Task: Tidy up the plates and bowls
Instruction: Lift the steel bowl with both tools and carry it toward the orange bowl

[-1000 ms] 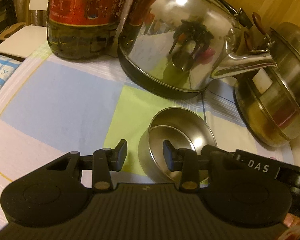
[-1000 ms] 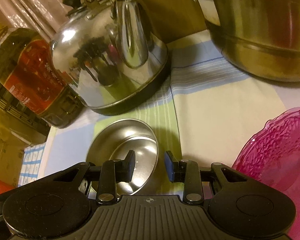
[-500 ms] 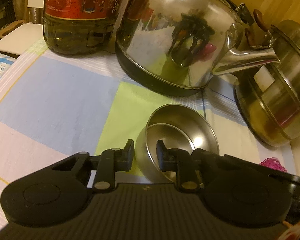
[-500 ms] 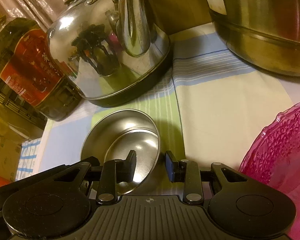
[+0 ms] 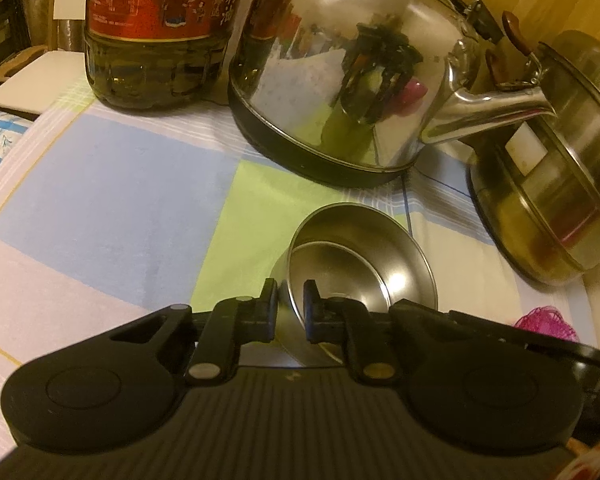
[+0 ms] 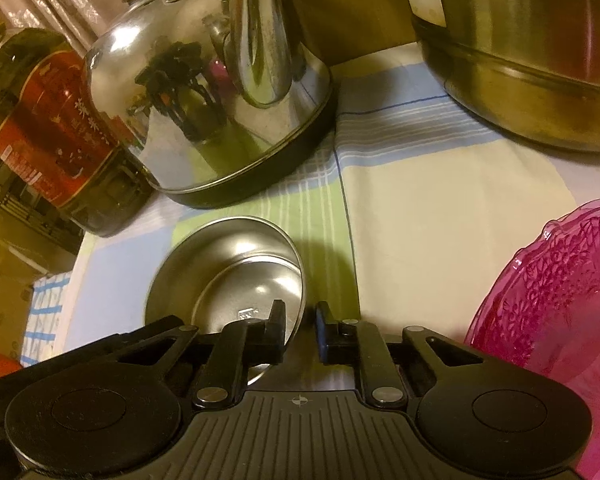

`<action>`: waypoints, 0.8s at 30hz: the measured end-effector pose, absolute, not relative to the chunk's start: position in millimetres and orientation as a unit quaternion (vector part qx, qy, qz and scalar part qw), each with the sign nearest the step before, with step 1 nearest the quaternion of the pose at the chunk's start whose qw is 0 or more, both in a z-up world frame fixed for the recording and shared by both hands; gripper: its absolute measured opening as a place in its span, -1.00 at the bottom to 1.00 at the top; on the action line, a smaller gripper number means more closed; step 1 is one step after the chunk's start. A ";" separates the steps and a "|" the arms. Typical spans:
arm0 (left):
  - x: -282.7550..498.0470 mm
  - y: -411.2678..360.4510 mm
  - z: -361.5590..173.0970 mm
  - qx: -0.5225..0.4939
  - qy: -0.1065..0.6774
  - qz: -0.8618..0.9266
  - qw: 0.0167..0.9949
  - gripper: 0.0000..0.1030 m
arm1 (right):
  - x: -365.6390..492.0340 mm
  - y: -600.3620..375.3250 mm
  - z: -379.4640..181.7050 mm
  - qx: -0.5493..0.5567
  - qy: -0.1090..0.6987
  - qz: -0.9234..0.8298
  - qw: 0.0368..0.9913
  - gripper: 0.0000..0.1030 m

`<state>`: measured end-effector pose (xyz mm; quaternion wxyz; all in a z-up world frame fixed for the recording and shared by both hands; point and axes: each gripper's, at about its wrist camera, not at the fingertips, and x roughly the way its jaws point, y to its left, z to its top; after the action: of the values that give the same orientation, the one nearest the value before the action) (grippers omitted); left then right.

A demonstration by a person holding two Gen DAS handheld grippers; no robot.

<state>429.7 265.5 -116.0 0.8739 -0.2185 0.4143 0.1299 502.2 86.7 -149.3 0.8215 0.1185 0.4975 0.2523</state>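
Note:
A small steel bowl (image 5: pixel 360 264) sits on the checked tablecloth, tipped a little. My left gripper (image 5: pixel 290 300) is shut on its near-left rim, one finger inside and one outside. In the right wrist view the same bowl (image 6: pixel 236 276) lies at lower left. My right gripper (image 6: pixel 300 326) straddles its right rim with a narrow gap; I cannot tell whether the pads touch the rim. A pink glass plate (image 6: pixel 556 304) lies at the right, and its edge shows in the left wrist view (image 5: pixel 544 322).
A shiny steel kettle (image 5: pixel 360 72) stands just behind the bowl, with a large oil bottle (image 5: pixel 156 32) to its left and a big steel pot (image 5: pixel 560 184) to its right. The table's left edge (image 5: pixel 4 152) drops off beside a chair.
My left gripper's fingers have closed from wide apart onto the bowl's rim. My right gripper has narrowed slightly around the opposite rim. Both views have drawn a little nearer the kettle.

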 end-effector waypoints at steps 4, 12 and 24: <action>422.2 262.3 -108.9 -0.212 0.414 0.130 0.876 -0.81 | 498.3 85.4 -145.6 0.111 0.496 0.255 0.822 -0.78; 399.9 250.6 -93.2 -0.207 0.407 0.132 0.880 -0.83 | 479.6 81.2 -130.2 0.084 0.489 0.265 0.827 -0.82; 351.3 220.5 -60.2 -0.196 0.391 0.116 0.892 -0.86 | 426.5 45.5 -99.5 0.074 0.487 0.270 0.828 -0.83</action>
<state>351.3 220.5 -60.2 0.8917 -0.1964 0.3911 0.1157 426.5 45.5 -99.5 0.8278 0.0736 0.4865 0.2695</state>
